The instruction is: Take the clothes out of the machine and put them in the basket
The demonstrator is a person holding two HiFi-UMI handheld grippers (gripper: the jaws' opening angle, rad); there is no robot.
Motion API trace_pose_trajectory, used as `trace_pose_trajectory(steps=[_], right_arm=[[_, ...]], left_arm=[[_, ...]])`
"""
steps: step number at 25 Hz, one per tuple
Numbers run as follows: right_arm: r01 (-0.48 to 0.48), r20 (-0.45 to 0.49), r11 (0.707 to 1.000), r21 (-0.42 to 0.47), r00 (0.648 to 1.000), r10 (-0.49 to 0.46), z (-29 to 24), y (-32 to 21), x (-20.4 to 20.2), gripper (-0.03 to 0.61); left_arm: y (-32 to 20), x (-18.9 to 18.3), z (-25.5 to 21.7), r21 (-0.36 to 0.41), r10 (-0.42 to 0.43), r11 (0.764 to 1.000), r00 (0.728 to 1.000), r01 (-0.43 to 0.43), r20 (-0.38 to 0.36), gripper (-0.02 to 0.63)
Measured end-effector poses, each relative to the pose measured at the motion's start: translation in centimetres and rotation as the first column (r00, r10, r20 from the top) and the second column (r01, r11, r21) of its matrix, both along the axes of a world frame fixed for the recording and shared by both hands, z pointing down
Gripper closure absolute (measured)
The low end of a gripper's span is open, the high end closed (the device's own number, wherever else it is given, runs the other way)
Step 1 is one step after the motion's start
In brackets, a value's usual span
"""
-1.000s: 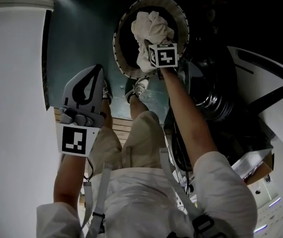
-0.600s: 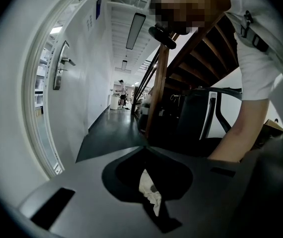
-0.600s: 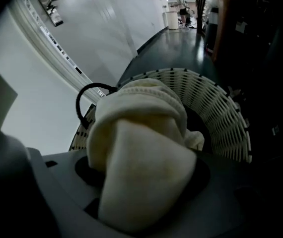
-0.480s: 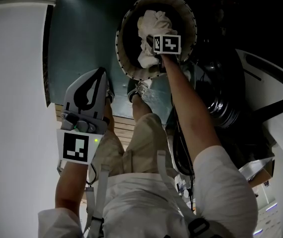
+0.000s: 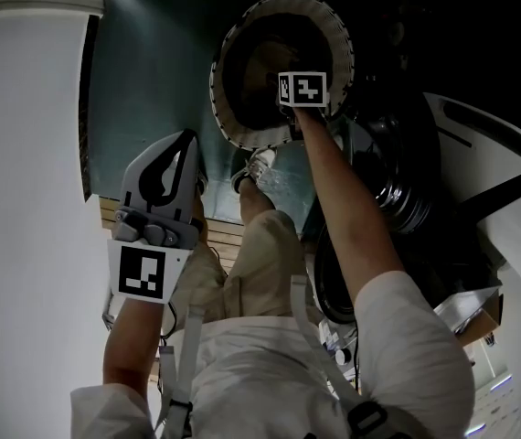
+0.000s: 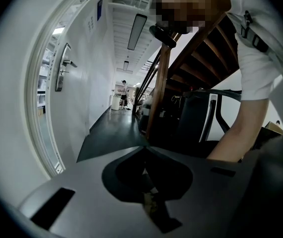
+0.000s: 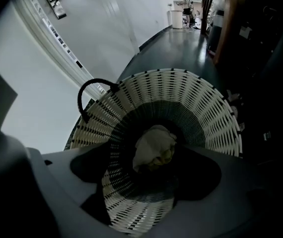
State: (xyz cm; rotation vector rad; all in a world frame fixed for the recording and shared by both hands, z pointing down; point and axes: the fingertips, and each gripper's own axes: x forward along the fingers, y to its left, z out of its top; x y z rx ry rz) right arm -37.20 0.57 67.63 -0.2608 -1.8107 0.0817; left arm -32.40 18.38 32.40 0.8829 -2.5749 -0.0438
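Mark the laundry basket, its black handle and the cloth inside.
white laundry basket (image 7: 208, 100): right gripper view, on its woven wall.
black handle (image 7: 82, 90): right gripper view, on the loop's left curve.
pale cloth (image 7: 151, 145): right gripper view, on its crumpled middle.

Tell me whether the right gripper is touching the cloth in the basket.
Apart. The right gripper view shows the right gripper with its jaws, just opened wider, standing clear of the cloth, which lies deep in the basket.

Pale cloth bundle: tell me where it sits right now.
In the right gripper view the pale cloth bundle lies at the bottom of the white woven basket, near the picture's middle, with the black handle on the rim to its upper left.
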Motion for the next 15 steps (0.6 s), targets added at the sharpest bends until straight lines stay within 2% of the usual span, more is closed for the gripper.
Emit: trace_pose_trajectory(steps=[7, 12, 15], right_arm=[[-0.007, 0.008, 1.0, -0.025, 1.0, 0.007, -2.8, -0.5, 1.5, 0.19], [0.02, 0.062, 1.0, -0.02, 0.998, -0.019, -7.1, -0.2, 2.8, 0.352], [0.006, 0.114, 1.0, -0.023, 0.994, -0.003, -10.5, -0.1, 3.0, 0.492]], left_arm=[[-0.4, 0.6, -1.7, 0.014, 0.011, 1.0, 1.0, -0.011, 0.017, 0.601], [-0.4, 1.4, -4.4, 0.028, 0.018, 0.999, 0.999, -0.019, 0.038, 0.601], [-0.1, 2.0, -6.3, 0.035, 0.028, 0.999, 0.998, -0.03, 0.064, 0.601]])
